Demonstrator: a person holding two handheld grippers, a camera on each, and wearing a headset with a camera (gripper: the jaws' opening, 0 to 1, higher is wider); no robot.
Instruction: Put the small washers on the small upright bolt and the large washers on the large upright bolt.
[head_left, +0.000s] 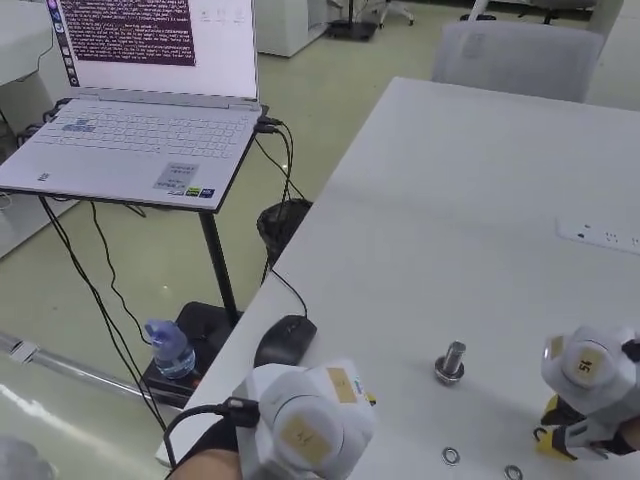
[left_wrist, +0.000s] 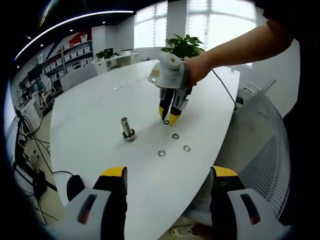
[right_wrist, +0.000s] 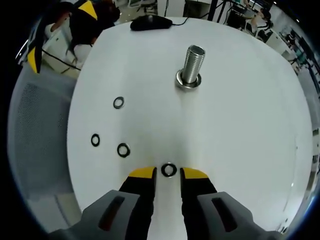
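Left gripper (left_wrist: 169, 175) sits nearest, at the bottom of its own view, jaws spread wide and empty above the white table (left_wrist: 100, 100). In the head view its pale housing occupies the lower edge, left of centre, with a black mouse (head_left: 285, 340) just above it at the table edge. Right of that, the upright bolt (head_left: 451, 362) stands at lower centre, threaded shank up, with a metal ring seated at its foot. Two washers (head_left: 451, 456) lie flat nearer the bottom edge, apart from the bolt. Right gripper (head_left: 555, 425) is in the lower right corner, tips directed down at the table.

In the right gripper view, three washers lie loose left of centre, apart from one another. A fourth washer (right_wrist: 168, 169) lies flat at bottom centre between the yellow tips. Those jaws stand narrow, one either side of it with a slight gap, not clamping it. The bolt stands at upper centre.
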